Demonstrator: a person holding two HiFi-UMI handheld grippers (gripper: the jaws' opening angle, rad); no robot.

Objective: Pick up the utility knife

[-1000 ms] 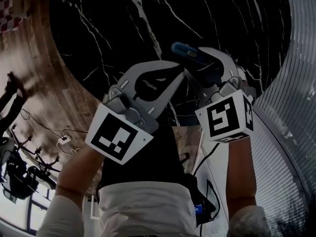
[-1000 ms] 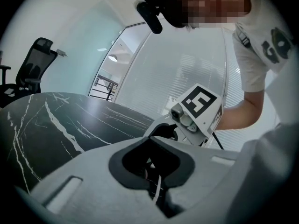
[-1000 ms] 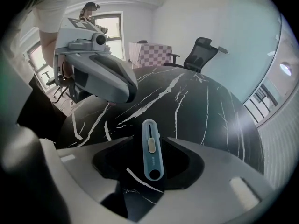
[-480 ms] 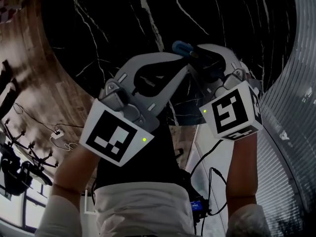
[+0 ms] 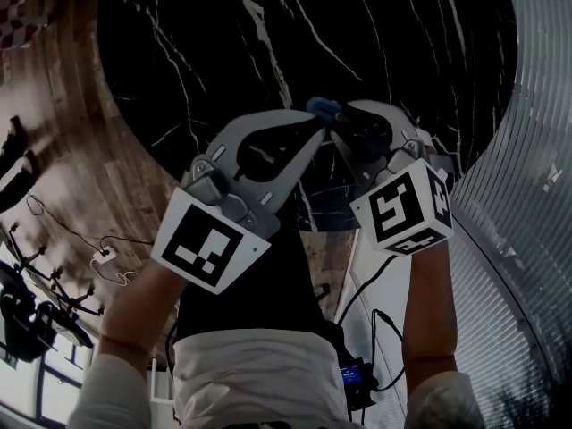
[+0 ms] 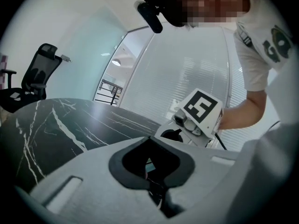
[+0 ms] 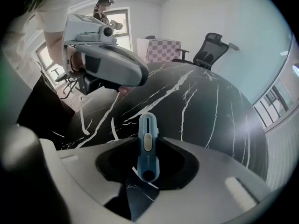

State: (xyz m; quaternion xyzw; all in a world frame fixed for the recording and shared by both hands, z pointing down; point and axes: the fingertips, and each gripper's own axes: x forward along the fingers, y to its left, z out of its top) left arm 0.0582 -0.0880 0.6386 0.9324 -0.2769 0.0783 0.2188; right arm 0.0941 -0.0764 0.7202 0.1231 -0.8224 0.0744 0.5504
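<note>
With the right gripper (image 7: 148, 140) just closing its jaws onto the utility knife (image 7: 147, 155) at lower centre, and the left gripper (image 6: 149, 139) pinched empty, a firm squeeze before lifting off the table (image 7: 210, 106) seemed wise.

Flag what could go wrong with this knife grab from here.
1. The right tongs have just been closing with the utility knife between them. They seem to catch only its narrow sides near mid-length, so it may pivot or slip on the lift.
2. The shut left tongs hang right beside the knife's far end. A small drift could bump it and knock it askew.
</note>
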